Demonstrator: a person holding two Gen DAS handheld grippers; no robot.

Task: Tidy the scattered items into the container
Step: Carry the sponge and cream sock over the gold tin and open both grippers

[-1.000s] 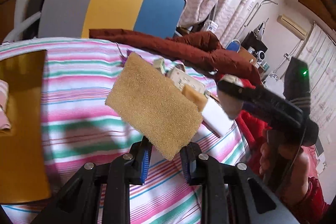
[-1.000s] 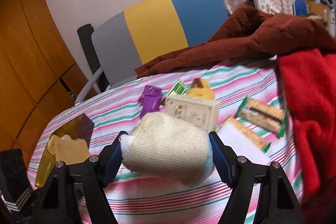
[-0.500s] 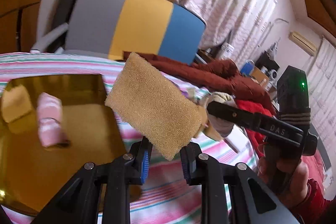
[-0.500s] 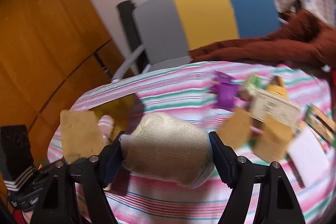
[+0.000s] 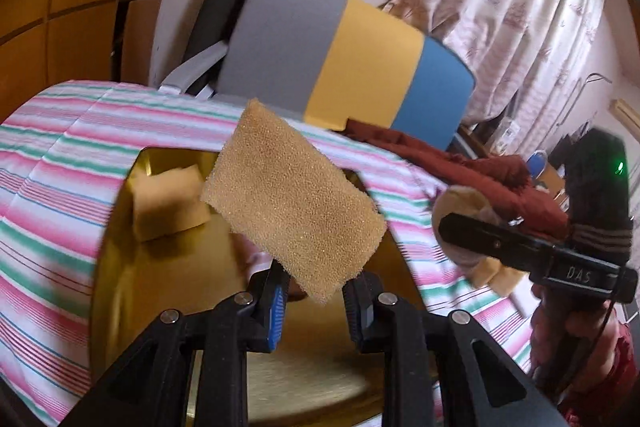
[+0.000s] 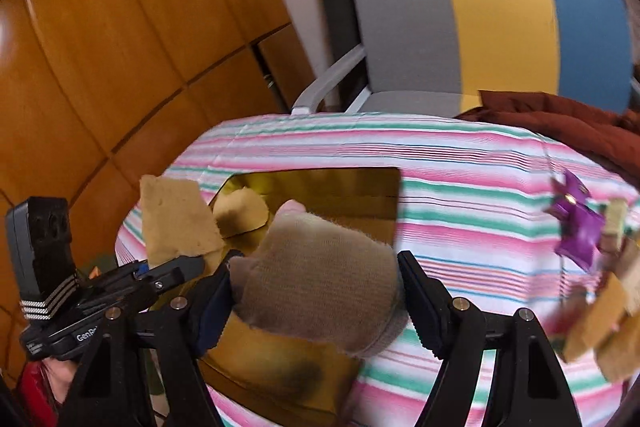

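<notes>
My left gripper point(image 5: 314, 289) is shut on a tan sponge point(image 5: 292, 211) and holds it above the shiny gold tray point(image 5: 168, 291). A yellow sponge block point(image 5: 166, 201) lies in the tray's far corner. My right gripper point(image 6: 316, 303) is shut on a rolled beige cloth point(image 6: 320, 281), at the tray's point(image 6: 344, 195) right edge. The left gripper with its sponge point(image 6: 176, 219) shows at the left of the right wrist view. The right gripper point(image 5: 496, 239) shows at the right of the left wrist view.
A striped pink, green and white cloth point(image 6: 472, 187) covers the table. A purple packet point(image 6: 576, 227) and tan blocks point(image 6: 600, 323) lie at the right. A grey, yellow and blue chair point(image 5: 344, 63) and a maroon blanket point(image 5: 460, 163) stand behind. A wooden wall point(image 6: 120, 47) is at the left.
Both grippers have swung left with their loads, from the scattered items to over the gold tray. The tray now fills the middle of both views.
</notes>
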